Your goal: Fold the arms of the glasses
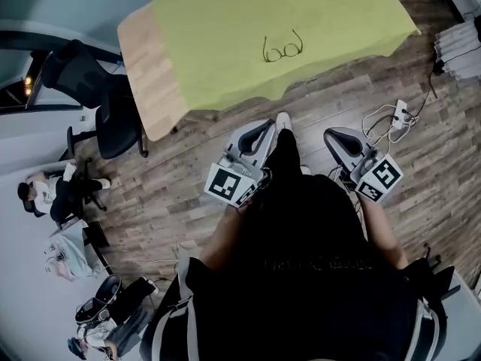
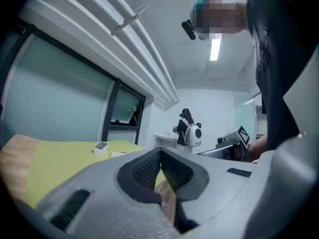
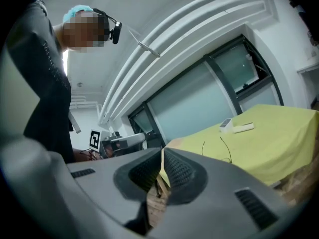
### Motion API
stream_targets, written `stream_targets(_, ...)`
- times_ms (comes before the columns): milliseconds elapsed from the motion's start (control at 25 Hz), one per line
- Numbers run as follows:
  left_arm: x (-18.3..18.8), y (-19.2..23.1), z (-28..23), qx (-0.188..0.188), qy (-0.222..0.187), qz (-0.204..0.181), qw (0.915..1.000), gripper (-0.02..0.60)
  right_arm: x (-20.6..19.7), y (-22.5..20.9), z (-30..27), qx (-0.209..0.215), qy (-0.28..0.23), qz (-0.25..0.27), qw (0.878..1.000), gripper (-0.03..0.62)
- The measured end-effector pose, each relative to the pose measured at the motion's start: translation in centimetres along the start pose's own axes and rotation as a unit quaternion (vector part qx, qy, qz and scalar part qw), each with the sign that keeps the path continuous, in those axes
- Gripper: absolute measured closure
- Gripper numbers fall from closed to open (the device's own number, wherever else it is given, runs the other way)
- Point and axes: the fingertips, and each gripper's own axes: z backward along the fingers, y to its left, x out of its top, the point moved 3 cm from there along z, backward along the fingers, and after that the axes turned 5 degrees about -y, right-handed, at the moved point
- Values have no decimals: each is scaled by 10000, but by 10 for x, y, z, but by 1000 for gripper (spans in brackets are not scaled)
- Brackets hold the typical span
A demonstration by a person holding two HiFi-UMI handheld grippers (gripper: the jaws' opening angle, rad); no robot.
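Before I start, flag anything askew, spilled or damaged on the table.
Nothing is spilled or visibly damaged. The glasses lie on the cloth, arms open. Only the cloth sits off-centre, leaving one end of the table bare.

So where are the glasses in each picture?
Head view: glasses top middle, on the yellow cloth.
Left gripper view: not in it; the yellow cloth shows at left.
Right gripper view: glasses right of middle, arms sticking up from the yellow cloth.
Shared landmark: the yellow cloth.

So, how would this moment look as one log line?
stage: not started | glasses: on yellow cloth, arms open | left claw: shut, empty | right claw: shut, empty
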Motion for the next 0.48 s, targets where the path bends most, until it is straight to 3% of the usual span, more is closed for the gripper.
stream_targets(200,3,48,-31,-84,-82,192,9997,563,14,-38,-44,50,308,-28,9995,560)
stream_targets(480,3,103,-66,-224,212,287,9991,563,35,-83,-103,-13,447,19,9990,560)
